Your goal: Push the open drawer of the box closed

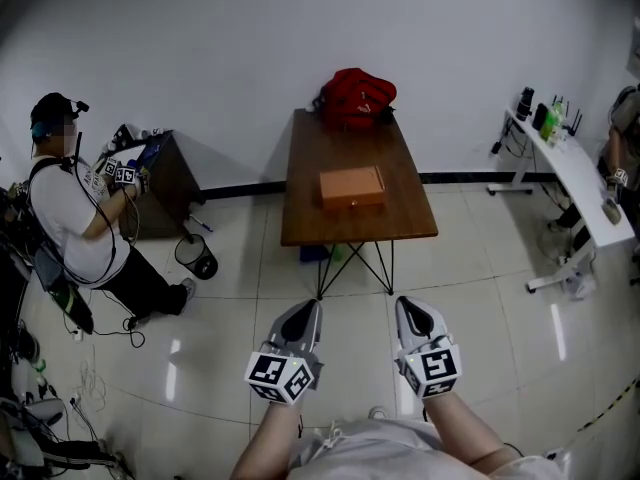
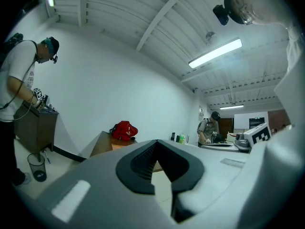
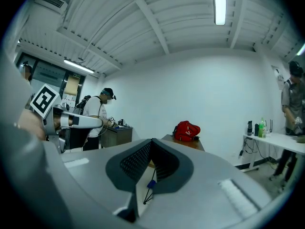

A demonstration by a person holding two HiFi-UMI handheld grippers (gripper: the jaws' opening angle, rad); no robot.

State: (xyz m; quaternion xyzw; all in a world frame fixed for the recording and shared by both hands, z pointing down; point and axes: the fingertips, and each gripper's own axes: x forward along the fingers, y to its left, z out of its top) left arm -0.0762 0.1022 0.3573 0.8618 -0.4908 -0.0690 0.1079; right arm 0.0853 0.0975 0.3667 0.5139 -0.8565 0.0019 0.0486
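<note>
The plain orange-brown box (image 1: 352, 187) lay flat at the middle of the wooden table (image 1: 300, 223), its drawer and any print too small to make out. The left gripper (image 1: 310, 309) and right gripper (image 1: 408, 307) hung well short of it, jaws pressed together on nothing.

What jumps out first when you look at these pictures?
A red bag sits at the far end of a brown table, with an orange box at its middle. Near the bottom, the left gripper and right gripper hang over the tiled floor, jaws shut and empty.
</note>
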